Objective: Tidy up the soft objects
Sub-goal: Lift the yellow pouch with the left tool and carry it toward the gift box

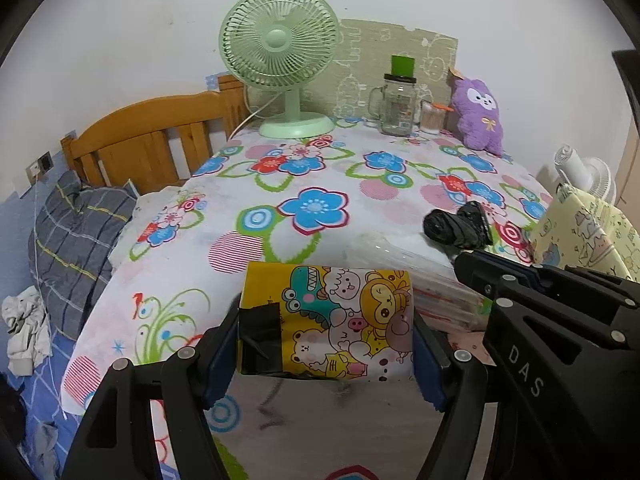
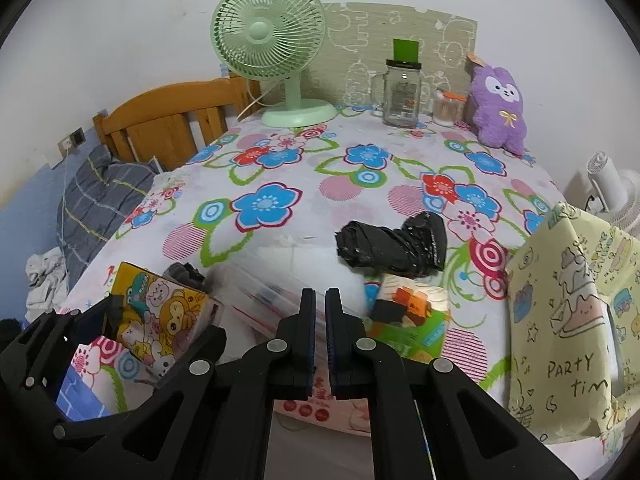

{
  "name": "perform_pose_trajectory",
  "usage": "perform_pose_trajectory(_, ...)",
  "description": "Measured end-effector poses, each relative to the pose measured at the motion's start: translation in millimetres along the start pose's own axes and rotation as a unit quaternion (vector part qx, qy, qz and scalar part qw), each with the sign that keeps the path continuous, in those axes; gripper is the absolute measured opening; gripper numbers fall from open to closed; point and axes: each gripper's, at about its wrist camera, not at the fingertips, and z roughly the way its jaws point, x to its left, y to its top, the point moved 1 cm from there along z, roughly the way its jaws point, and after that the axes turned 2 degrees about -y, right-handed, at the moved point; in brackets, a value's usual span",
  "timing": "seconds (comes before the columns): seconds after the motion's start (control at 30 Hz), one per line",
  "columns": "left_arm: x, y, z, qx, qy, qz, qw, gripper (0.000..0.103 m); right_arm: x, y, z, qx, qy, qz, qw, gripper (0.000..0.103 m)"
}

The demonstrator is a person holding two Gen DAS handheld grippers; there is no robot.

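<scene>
Clamped between my left gripper (image 1: 326,344) pads sits the cartoon pack (image 1: 332,320), a soft yellow bundle lifted just clear of the flowered desk (image 1: 320,184); I judge I'm holding it by its ends so it won't sag while I carry it to wherever the soft things go. Beyond it from the left wrist lie a clear-wrapped stack (image 1: 400,256) and a black bag (image 1: 456,226), with my right gripper (image 1: 464,266) entering from the right. Far back stand a green fan (image 1: 280,60), a jar (image 1: 398,104) and a purple plush (image 1: 482,116). Turning to the right wrist, my right gripper (image 2: 320,344) is closed on nothing, its pads nearly touching, hovering over the stack (image 2: 276,292). Only this view shows the orange-and-green packet (image 2: 412,320) below the bag (image 2: 396,246), the pack (image 2: 160,316) seen side-on in the left gripper (image 2: 160,332), and the paper bag (image 2: 560,320) marked "PARTY" at right, probably the container.
</scene>
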Motion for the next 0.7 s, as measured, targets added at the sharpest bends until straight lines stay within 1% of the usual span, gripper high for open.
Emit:
perform_pose_trajectory(0.17, 1.2, 3.3, 3.6, 0.006, -0.009, 0.003, 0.9999, 0.076, 8.0, 3.4, 2.3, -0.003, 0.005, -0.005, 1.000, 0.008)
perform_pose_trajectory(0.3, -4.7, 7.4, 0.2, 0.004, -0.022, 0.011, 0.9997, 0.076, 8.1, 5.6, -2.7, -0.006, -0.001, -0.003, 1.000, 0.008)
perform_pose_trajectory(0.7, -41.0, 25.5, -28.3, -0.022, -0.057, 0.030, 0.9977, 0.076, -18.5, 13.0, -45.4, -0.034, -0.023, 0.016, 0.999, 0.008)
